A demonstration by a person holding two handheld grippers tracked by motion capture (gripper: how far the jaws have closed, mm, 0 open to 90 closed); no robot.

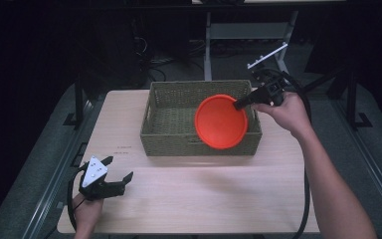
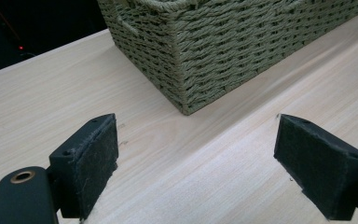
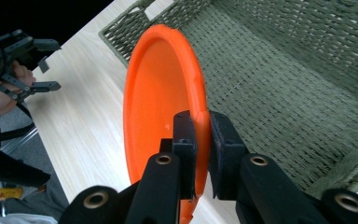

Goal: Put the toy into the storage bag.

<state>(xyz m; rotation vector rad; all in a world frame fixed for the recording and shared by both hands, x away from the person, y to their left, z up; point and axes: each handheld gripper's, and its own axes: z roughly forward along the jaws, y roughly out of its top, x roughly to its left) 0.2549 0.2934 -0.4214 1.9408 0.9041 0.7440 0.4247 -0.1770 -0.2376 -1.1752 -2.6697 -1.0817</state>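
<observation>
Holding an orange plate (image 1: 221, 122) by its rim over a woven basket (image 1: 169, 89) on the desk (image 1: 204, 194): right gripper (image 1: 239, 103), jaws closed narrowly on the plate's edge, one pad on each face, as seen in the right gripper view (image 3: 165, 84). Tilted steeply, almost on edge, with the hollow face turned toward the near side of the desk; hanging over the basket's right half and overlapping its near wall in the high view. Not resting on the basket floor (image 3: 279, 93), as far as can be judged.

Idle at the near left corner of the desk: left gripper (image 1: 114, 172), jaws wide apart and empty, pointing toward a near corner of the basket (image 2: 186, 56), well apart from it.

Risks from here — a thin bite on a smooth rim, so likely pivoting or slipping of the plate between the pads under its own weight; catching of the lower edge on the near wall if lowered without shifting farther in; a hard drop or a roll on edge if let go at this tilt; nudging of the light basket across the desk by a sideways push.

Hard to make out — the lower edge of the plate and its gap to the basket wall, cut off behind the jaws in the right gripper view; the depth of the bite past the rim; the basket floor beneath the plate, hidden in the high view.
</observation>
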